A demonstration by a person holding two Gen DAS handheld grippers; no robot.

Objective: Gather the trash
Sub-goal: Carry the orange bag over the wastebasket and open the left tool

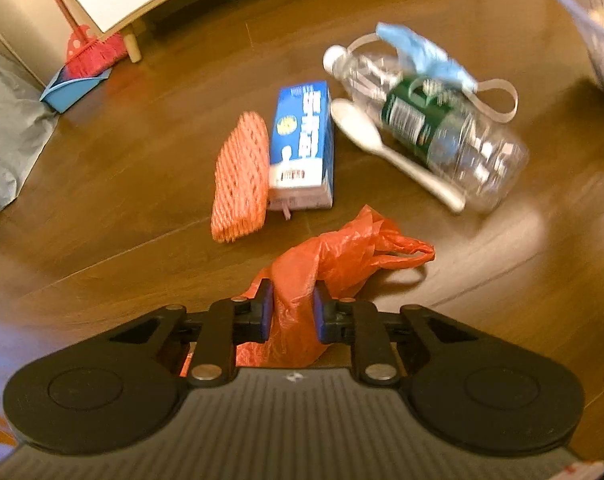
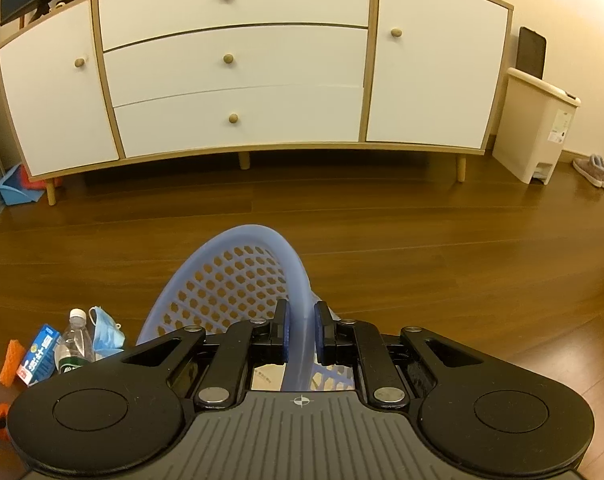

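Observation:
My left gripper (image 1: 290,304) is shut on a crumpled orange plastic bag (image 1: 341,256) just above the wooden floor. Beyond it lie an orange foam net (image 1: 242,176), a blue and white carton (image 1: 303,144), a white plastic spoon (image 1: 381,144), a clear bottle with a green label (image 1: 433,128) and a blue face mask (image 1: 425,54). My right gripper (image 2: 300,328) is shut on the rim of a pale blue mesh basket (image 2: 230,280), held tilted above the floor. The carton (image 2: 40,354), bottle (image 2: 74,344) and mask (image 2: 106,330) show at its lower left.
A white sideboard on wooden legs (image 2: 238,64) stands along the wall. A white pedal bin (image 2: 535,124) and shoes (image 2: 591,170) are to its right. A blue dustpan with a red brush (image 1: 82,68) sits by a sideboard leg. Grey fabric (image 1: 6,144) lies at the left.

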